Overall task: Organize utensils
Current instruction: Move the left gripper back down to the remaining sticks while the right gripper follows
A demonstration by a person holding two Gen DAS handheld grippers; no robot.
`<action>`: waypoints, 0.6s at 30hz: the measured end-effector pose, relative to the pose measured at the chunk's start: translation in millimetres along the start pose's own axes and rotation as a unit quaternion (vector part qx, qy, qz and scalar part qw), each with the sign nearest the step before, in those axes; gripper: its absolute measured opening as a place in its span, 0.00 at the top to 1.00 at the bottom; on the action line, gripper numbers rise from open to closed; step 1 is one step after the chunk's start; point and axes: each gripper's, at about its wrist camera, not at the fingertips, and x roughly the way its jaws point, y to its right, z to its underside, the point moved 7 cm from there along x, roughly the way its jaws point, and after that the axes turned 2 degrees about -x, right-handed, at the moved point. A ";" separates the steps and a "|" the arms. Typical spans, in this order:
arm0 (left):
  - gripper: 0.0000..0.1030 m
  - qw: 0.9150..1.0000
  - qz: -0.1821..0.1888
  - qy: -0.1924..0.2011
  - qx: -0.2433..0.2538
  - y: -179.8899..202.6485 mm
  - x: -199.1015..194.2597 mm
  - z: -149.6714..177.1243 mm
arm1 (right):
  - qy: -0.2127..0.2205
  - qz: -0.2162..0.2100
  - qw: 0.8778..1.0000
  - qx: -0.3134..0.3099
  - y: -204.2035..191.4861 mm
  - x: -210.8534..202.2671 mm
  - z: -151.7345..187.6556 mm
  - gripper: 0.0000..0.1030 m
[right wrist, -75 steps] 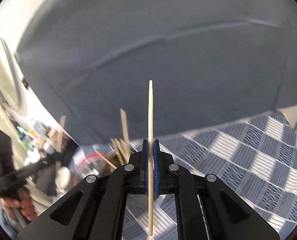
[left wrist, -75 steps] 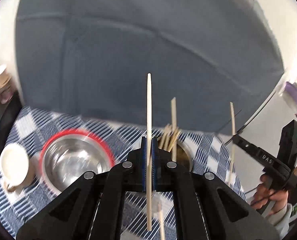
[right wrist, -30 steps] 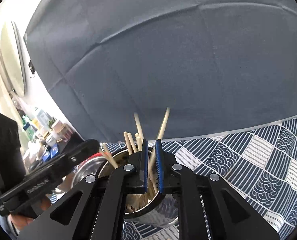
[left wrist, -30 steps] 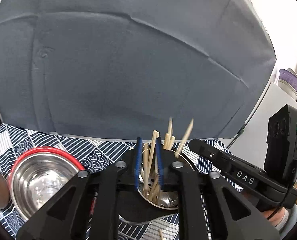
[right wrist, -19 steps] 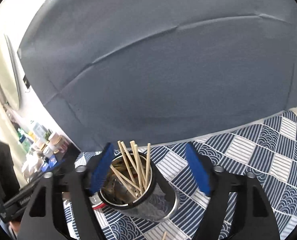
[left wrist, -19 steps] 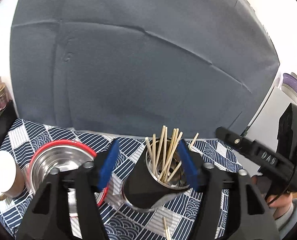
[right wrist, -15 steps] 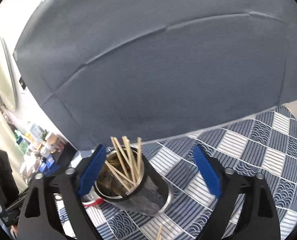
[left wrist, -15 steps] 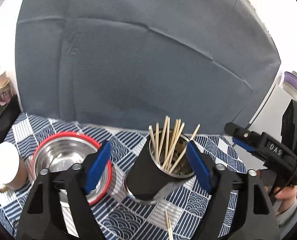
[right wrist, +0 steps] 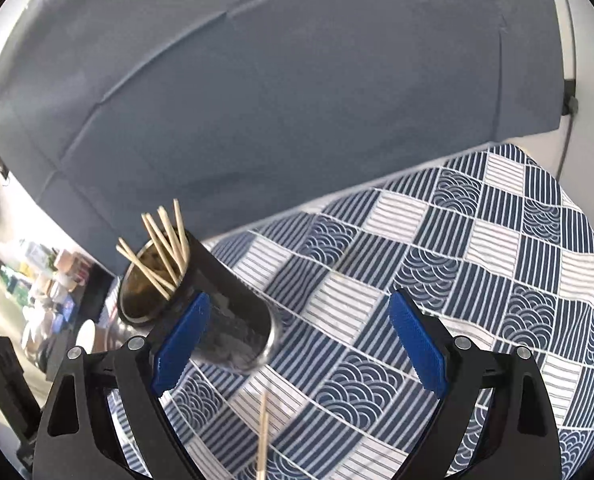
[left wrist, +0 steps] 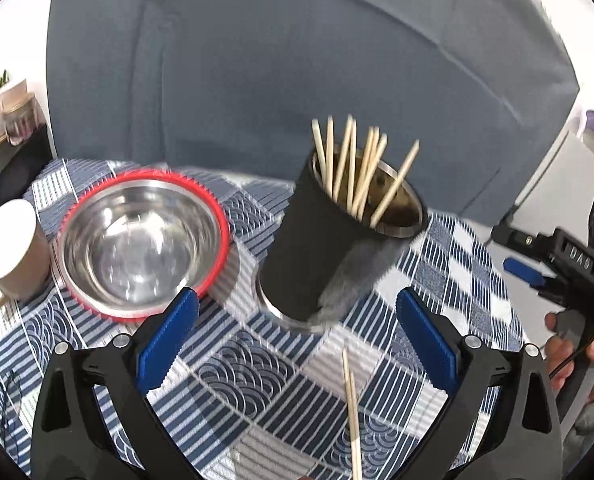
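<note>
Hovering spread and empty near the cup of chopsticks, both tools, left tool and right tool, are likely needing to pinch the loose chopsticks next.

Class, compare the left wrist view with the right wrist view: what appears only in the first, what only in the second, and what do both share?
Only the left wrist view shows the inside of the red-rimmed steel bowl, the whole beige paper cup, and the right gripper held in a hand.

Only the right wrist view shows the tablecloth's far right side and a cluttered shelf.

Both show the black metal holder full of wooden chopsticks, loose chopsticks on the cloth, and empty open jaws.
</note>
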 end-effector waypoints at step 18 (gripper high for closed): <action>0.06 0.990 -0.037 -0.135 0.032 -2.6 48.0 91.8 | -0.059 0.037 0.997 0.031 46.0 13.6 55.4 0.16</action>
